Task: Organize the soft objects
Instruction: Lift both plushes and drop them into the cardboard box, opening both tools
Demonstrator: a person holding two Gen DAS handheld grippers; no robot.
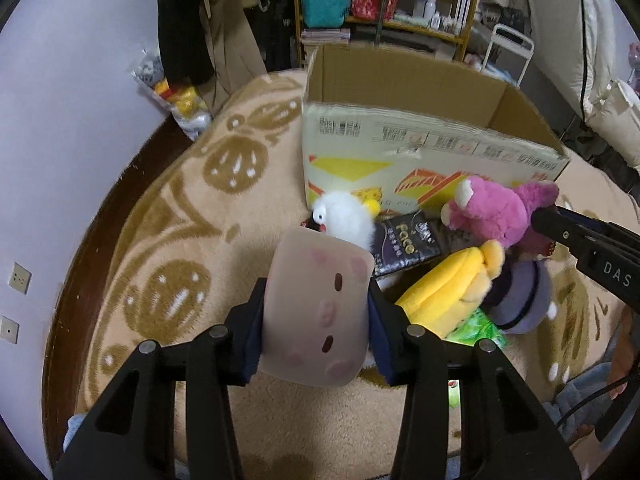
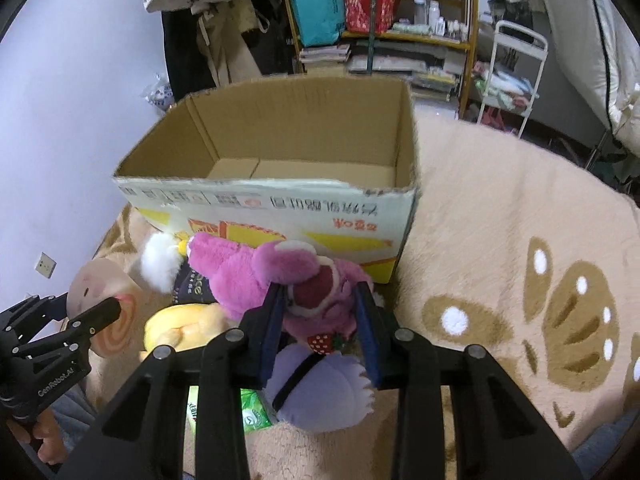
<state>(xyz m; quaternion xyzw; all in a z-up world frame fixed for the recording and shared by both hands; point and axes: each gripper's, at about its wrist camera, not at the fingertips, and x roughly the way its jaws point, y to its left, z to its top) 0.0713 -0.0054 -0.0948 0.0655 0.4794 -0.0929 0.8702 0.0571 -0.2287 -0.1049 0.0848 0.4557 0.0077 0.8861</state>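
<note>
In front of the open box (image 2: 280, 200), the left gripper (image 1: 316, 312) clamps a beige plush (image 1: 316, 312) above the blanket (image 1: 180, 240); the right gripper (image 2: 320, 320) squeezes the pink bear (image 2: 256, 276) atop the toy pile.

Soft indoor light, heavy fisheye warp, some blur

Both views are evenly and rather dimly lit, with a cool violet cast on the wall (image 1: 80, 120) and only faint shadows on the beige blanket (image 2: 500, 200). Straight lines bow strongly toward the black corners (the cardboard box (image 2: 280, 208) rim curves in both views). The pale toy (image 1: 316, 312) held nearest the left lens looks soft and smeared; the shelf (image 2: 380, 8) behind is slightly hazy, with no strong glare.
</note>
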